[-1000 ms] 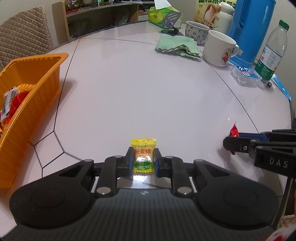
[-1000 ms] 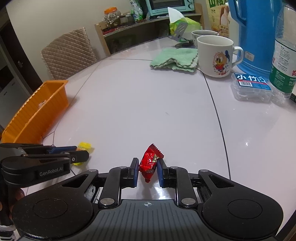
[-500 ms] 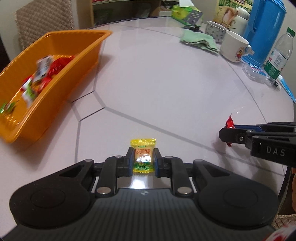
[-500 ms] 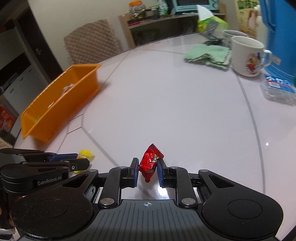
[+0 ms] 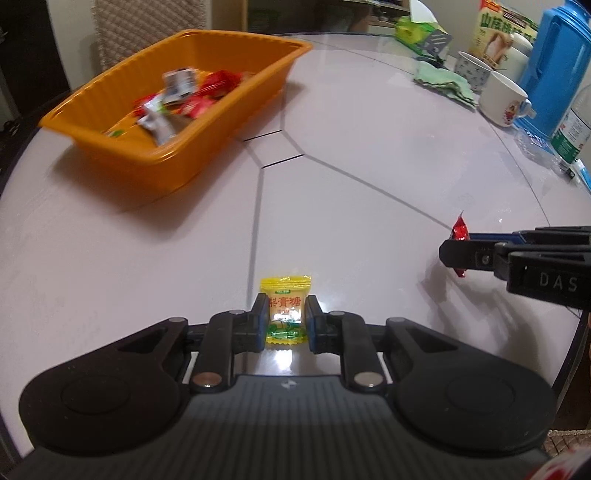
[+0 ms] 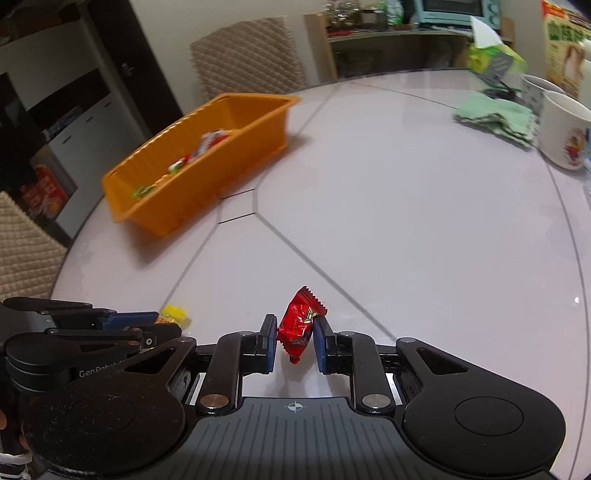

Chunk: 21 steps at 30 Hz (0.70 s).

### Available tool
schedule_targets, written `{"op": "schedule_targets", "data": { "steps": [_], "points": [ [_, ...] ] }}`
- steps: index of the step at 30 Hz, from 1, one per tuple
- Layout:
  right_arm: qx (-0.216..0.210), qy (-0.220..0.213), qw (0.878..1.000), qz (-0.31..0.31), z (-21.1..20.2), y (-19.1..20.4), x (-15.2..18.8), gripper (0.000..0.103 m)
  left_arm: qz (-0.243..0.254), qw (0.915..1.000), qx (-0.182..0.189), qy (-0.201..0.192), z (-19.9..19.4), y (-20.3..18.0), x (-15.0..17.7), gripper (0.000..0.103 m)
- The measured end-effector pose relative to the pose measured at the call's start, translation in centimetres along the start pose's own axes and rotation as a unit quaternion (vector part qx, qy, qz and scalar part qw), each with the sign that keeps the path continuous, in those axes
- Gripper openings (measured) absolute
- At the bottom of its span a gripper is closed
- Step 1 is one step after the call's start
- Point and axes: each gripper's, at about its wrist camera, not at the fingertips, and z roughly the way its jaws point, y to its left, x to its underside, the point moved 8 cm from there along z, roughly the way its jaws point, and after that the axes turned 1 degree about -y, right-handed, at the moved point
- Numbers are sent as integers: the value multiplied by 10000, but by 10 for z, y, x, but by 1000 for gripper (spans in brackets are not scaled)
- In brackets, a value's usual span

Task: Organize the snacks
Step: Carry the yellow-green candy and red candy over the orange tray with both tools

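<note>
My left gripper [image 5: 286, 314] is shut on a yellow candy packet [image 5: 286, 308] and holds it above the white table. My right gripper [image 6: 294, 334] is shut on a red candy packet [image 6: 298, 325], also held above the table. An orange basket [image 5: 207, 122] with several wrapped snacks stands ahead to the left; it also shows in the right wrist view [image 6: 207, 173]. In the left wrist view the right gripper [image 5: 452, 251] is at the right with the red packet [image 5: 460, 230]. In the right wrist view the left gripper [image 6: 162, 325] is at the lower left with the yellow packet [image 6: 173, 313].
At the far right stand a white mug [image 5: 506, 98], a second cup [image 5: 471, 68], a green cloth [image 5: 445, 83], a blue jug [image 5: 557, 66], a water bottle [image 5: 572, 129] and a tissue pack [image 5: 424, 31]. Padded chairs [image 6: 247, 55] stand behind the table.
Both grippers have swung left with their packets, so the orange basket now sits nearer the middle of both views and looks closer. The grips have not changed.
</note>
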Motion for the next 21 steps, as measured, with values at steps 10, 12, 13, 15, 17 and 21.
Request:
{"op": "schedule_targets", "data": {
  "steps": [10, 12, 13, 15, 17, 21],
  "points": [
    [-382, 88, 9983, -443, 1, 49, 2, 21, -527, 9983, -200, -163, -43, 40, 17, 18],
    [-489, 110, 9975, -502, 0, 58, 2, 21, -615, 9975, -257, -218, -53, 48, 17, 18],
    [-537, 120, 9971, -523, -1, 62, 1, 21, -653, 9972, -287, -244, -57, 53, 16, 18],
    [-631, 136, 9962, -577, -1, 70, -1, 21, -703, 9965, -348, -288, -66, 60, 15, 18],
    [-723, 144, 9952, -646, -1, 78, -3, 21, -748, 9958, -405, -340, -74, 66, 11, 18],
    [-889, 140, 9930, -765, -2, 93, -8, 21, -861, 9941, -447, -483, -89, 76, 3, 18]
  ]
}}
